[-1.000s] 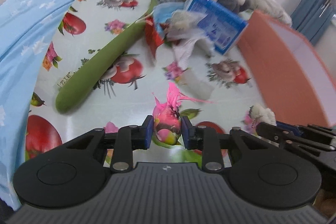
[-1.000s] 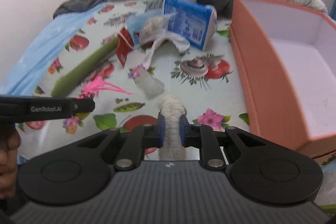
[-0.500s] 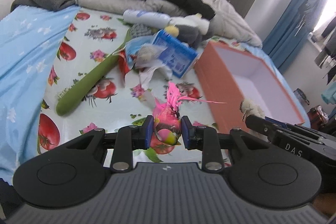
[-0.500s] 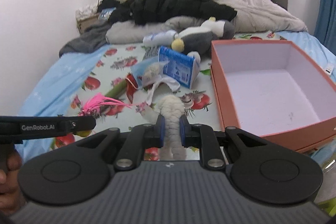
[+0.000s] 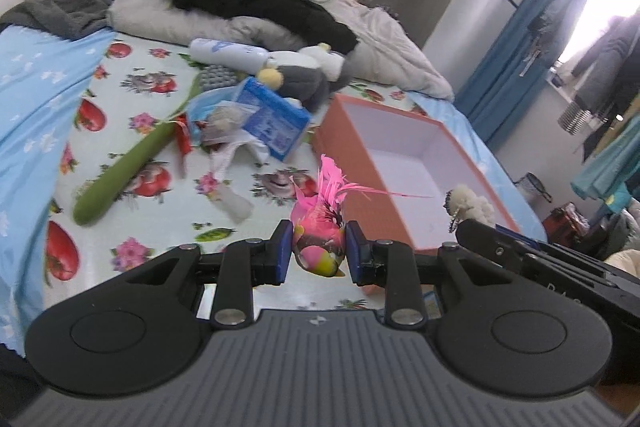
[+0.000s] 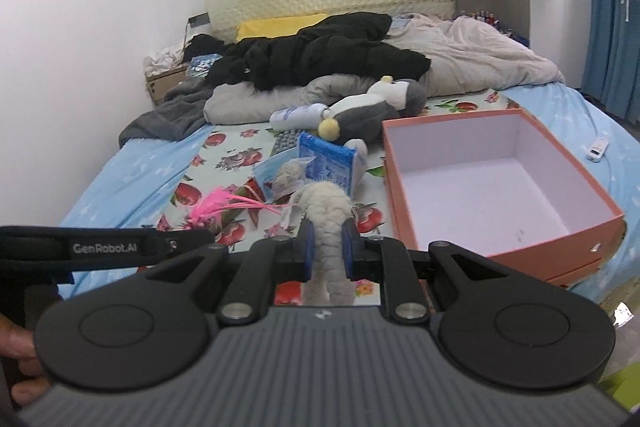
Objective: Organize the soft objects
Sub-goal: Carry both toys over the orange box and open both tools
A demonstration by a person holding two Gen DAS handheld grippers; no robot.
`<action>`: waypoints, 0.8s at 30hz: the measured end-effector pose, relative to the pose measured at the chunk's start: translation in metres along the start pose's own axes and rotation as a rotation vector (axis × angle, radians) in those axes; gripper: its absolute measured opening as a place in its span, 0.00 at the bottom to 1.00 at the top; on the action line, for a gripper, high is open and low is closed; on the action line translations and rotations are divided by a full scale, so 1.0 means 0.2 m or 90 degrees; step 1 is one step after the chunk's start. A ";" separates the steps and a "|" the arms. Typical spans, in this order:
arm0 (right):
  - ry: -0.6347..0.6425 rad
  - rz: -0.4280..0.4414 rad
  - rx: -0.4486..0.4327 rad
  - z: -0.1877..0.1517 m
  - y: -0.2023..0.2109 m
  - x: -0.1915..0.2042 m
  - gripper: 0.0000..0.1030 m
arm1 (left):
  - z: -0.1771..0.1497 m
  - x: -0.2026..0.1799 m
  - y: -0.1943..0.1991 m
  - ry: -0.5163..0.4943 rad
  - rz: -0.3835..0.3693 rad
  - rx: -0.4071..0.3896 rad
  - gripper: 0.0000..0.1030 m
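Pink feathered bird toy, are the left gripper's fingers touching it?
Touching. The left wrist view shows both blue fingers pressed against the sides of the pink bird toy, no gap either side.

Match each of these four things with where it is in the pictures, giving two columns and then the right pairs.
Things:
1. pink bird
2. white plush
3. green roll
4. orange box

Places:
A. lying on the flowered sheet
B. clamped in the left gripper
C. standing open and empty on the bed
D. clamped in the right gripper

Pairs: 1-B, 2-D, 3-A, 4-C
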State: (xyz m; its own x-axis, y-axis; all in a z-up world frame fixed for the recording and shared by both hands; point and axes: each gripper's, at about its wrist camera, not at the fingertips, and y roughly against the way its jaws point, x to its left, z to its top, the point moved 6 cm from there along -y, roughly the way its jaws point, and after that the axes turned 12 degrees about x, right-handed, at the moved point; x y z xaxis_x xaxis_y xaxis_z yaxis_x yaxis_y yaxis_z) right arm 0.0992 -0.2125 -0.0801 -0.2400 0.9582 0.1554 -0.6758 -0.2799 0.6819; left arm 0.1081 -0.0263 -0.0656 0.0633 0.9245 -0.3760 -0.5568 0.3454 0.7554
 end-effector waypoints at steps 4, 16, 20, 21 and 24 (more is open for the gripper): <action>-0.016 -0.013 -0.003 -0.01 0.06 -0.07 0.17 | 0.01 -0.11 -0.03 -0.018 -0.026 0.009 0.32; -0.087 -0.066 0.002 -0.02 0.14 -0.35 0.17 | 0.11 -0.41 -0.24 -0.078 -0.077 0.057 0.32; -0.106 -0.073 0.004 0.04 0.10 -0.46 0.17 | 0.20 -0.50 -0.37 -0.095 -0.080 0.071 0.32; -0.109 -0.073 0.004 0.05 0.08 -0.49 0.18 | 0.23 -0.52 -0.40 -0.098 -0.080 0.075 0.32; -0.112 -0.077 0.012 0.10 0.03 -0.58 0.18 | 0.30 -0.58 -0.52 -0.104 -0.078 0.086 0.32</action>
State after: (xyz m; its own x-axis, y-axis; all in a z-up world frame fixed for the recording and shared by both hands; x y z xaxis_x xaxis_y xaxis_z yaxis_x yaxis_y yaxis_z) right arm 0.1368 -0.3236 -0.0810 -0.0316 0.9807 0.1930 -0.6784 -0.1628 0.7164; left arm 0.2086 -0.1600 -0.0679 0.2634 0.8843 -0.3855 -0.4210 0.4649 0.7789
